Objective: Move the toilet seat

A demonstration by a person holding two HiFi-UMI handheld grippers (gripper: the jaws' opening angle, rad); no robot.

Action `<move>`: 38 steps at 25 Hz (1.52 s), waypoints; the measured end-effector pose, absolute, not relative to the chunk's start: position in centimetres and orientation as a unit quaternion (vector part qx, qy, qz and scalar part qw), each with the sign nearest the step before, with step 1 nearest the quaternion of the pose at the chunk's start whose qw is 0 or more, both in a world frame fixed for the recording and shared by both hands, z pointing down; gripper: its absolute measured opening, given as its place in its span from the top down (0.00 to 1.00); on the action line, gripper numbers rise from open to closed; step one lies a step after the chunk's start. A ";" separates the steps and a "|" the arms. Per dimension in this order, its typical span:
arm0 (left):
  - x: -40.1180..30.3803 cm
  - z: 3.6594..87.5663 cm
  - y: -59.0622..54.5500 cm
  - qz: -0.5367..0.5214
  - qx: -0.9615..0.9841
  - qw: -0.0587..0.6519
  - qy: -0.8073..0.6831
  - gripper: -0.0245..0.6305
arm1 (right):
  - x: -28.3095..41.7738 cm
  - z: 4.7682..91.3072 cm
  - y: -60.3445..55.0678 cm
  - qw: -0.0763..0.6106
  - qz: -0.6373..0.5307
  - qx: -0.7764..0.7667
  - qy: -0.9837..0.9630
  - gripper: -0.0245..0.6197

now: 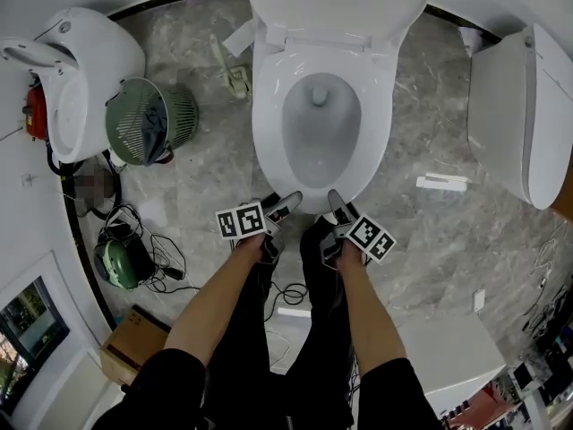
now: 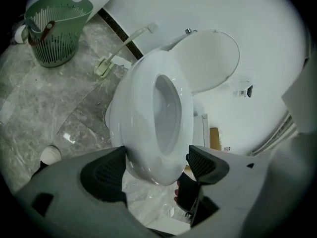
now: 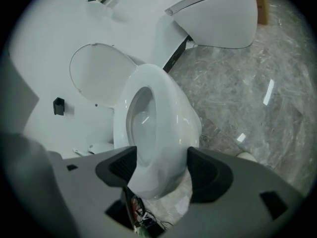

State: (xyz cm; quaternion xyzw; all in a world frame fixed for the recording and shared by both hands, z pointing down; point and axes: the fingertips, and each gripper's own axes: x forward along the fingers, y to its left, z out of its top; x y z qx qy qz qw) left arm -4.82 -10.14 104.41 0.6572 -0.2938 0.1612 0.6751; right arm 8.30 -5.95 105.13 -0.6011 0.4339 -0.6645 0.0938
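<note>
– Half done or all done, hard to say. Starting with the big white toilet bowl, dead centre: bare rim all the way round.
– And the toilet seat?
– Up at 12 o'clock, tipped back together with the lid; impossible to tell the two apart from above. If lifting was the aim, probably finished. If lowering, nothing begun.
– Then the left gripper?
– Hanging at 6 o'clock by the front lip of the bowl, jaws spread wide, gripping nothing. Only the bowl's nose framed between the pads, apparently untouched.
– Same for the right gripper?
– Just at 3 o'clock of the left one, jaws about as wide as possible, likewise holding nothing.
– Left to do?
– Judging by that, either reaching up to 12 o'clock for the seat, or backing off.
– Any brand or lettering?
– None legible. Only black-and-white square markers on the gripper cubes. No logo made out on the bowl, the green basket at 10 o'clock, or the cardboard box at 8 o'clock.
</note>
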 end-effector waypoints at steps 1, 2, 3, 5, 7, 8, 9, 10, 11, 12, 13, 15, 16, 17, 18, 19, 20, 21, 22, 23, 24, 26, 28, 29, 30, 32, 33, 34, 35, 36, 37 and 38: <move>-5.0 104.1 -10.1 0.164 0.659 0.673 -0.292 0.37 | 8.3 104.8 -6.0 0.097 -0.665 -0.600 0.434 0.47; -5.1 103.8 -10.1 0.167 0.661 0.672 -0.290 0.38 | 8.3 104.4 -6.0 0.103 -0.666 -0.598 0.434 0.48; -5.2 103.3 -10.1 0.169 0.663 0.670 -0.288 0.41 | 8.4 103.7 -6.0 0.112 -0.666 -0.596 0.435 0.50; -5.3 102.1 -10.2 0.170 0.670 0.663 -0.289 0.45 | 8.6 102.2 -6.2 0.136 -0.662 -0.594 0.436 0.49; -5.3 100.4 -10.3 0.158 0.669 0.664 -0.295 0.46 | 8.7 100.4 -6.3 0.154 -0.659 -0.592 0.437 0.49; -5.3 99.4 -10.5 0.149 0.666 0.668 -0.298 0.46 | 8.8 99.4 -6.3 0.156 -0.658 -0.591 0.441 0.49; -5.3 98.3 -10.7 0.140 0.663 0.671 -0.301 0.46 | 8.8 98.4 -6.4 0.154 -0.657 -0.588 0.446 0.50; -5.4 97.2 -10.8 0.134 0.662 0.672 -0.304 0.47 | 8.9 97.4 -6.4 0.152 -0.657 -0.584 0.452 0.51; -5.4 96.2 -11.0 0.131 0.663 0.670 -0.309 0.49 | 8.9 96.3 -6.5 0.150 -0.656 -0.580 0.459 0.53; -5.5 95.2 -11.2 0.131 0.666 0.664 -0.313 0.55 | 9.0 95.1 -6.7 0.150 -0.655 -0.575 0.466 0.55; -5.5 94.2 -11.4 0.130 0.670 0.658 -0.318 0.58 | 9.1 93.9 -6.9 0.152 -0.654 -0.571 0.472 0.56; -5.5 92.0 -12.1 0.121 0.676 0.650 -0.325 0.57 | 9.2 91.6 -7.6 0.153 -0.651 -0.562 0.486 0.55; -5.4 91.0 -12.5 0.114 0.676 0.650 -0.328 0.57 | 9.1 90.5 -7.9 0.150 -0.649 -0.558 0.495 0.55; -5.3 89.9 -12.9 0.107 0.676 0.651 -0.329 0.57 | 9.1 89.5 -8.2 0.146 -0.646 -0.553 0.506 0.56; -5.1 89.0 -13.4 0.100 0.675 0.652 -0.330 0.56 | 9.1 88.5 -8.5 0.140 -0.642 -0.548 0.517 0.56; -4.8 88.2 -13.8 0.096 0.675 0.652 -0.332 0.55 | 9.3 87.6 -8.9 0.134 -0.639 -0.543 0.529 0.55; -4.5 87.5 -14.2 0.095 0.675 0.652 -0.333 0.55 | 9.5 86.8 -9.1 0.123 -0.635 -0.537 0.541 0.54; -4.2 87.0 -14.6 0.097 0.674 0.651 -0.334 0.55 | 9.7 86.0 -9.2 0.108 -0.631 -0.531 0.555 0.53; -3.9 86.5 -14.9 0.098 0.672 0.652 -0.335 0.55 | 9.8 85.3 -9.1 0.087 -0.627 -0.524 0.571 0.53; -3.8 85.9 -15.2 0.097 0.669 0.655 -0.337 0.54 | 9.9 84.5 -8.8 0.063 -0.620 -0.515 0.588 0.53; -3.7 85.3 -15.4 0.093 0.666 0.658 -0.339 0.54 | 9.8 83.6 -8.4 0.038 -0.612 -0.506 0.606 0.53; -3.7 84.0 -16.1 0.083 0.664 0.658 -0.345 0.56 | 9.3 81.5 -7.9 0.001 -0.597 -0.487 0.638 0.53; -3.6 82.7 -17.3 0.080 0.672 0.647 -0.351 0.56 | 8.7 79.7 -7.6 -0.027 -0.582 -0.472 0.661 0.53; -3.5 82.0 -17.8 0.079 0.675 0.643 -0.352 0.56 | 8.5 79.0 -7.4 -0.037 -0.577 -0.467 0.669 0.53; -3.4 81.4 -18.2 0.076 0.676 0.643 -0.352 0.56 | 8.4 78.4 -7.3 -0.044 -0.573 -0.463 0.675 0.53; -3.0 79.9 -18.9 0.067 0.676 0.644 -0.351 0.55 | 8.1 77.3 -7.7 -0.052 -0.568 -0.457 0.682 0.53; -2.8 79.1 -19.5 0.061 0.679 0.643 -0.349 0.55 | 7.8 76.7 -8.4 -0.053 -0.565 -0.455 0.687 0.53; -2.6 78.3 -20.2 0.056 0.682 0.643 -0.346 0.55 | 7.5 76.1 -9.4 -0.052 -0.559 -0.455 0.691 0.54; -2.5 77.6 -20.8 0.051 0.683 0.643 -0.342 0.55 | 7.2 75.4 -10.5 -0.050 -0.554 -0.457 0.694 0.54; -2.4 76.9 -21.3 0.048 0.683 0.645 -0.340 0.55 | 6.8 74.8 -11.6 -0.047 -0.550 -0.459 0.696 0.54; -2.3 76.5 -21.7 0.047 0.682 0.647 -0.338 0.55 | 6.5 74.2 -12.6 -0.046 -0.548 -0.461 0.697 0.54; -2.3 76.1 -22.0 0.049 0.682 0.648 -0.336 0.55 | 6.2 73.7 -13.5 -0.046 -0.548 -0.462 0.696 0.54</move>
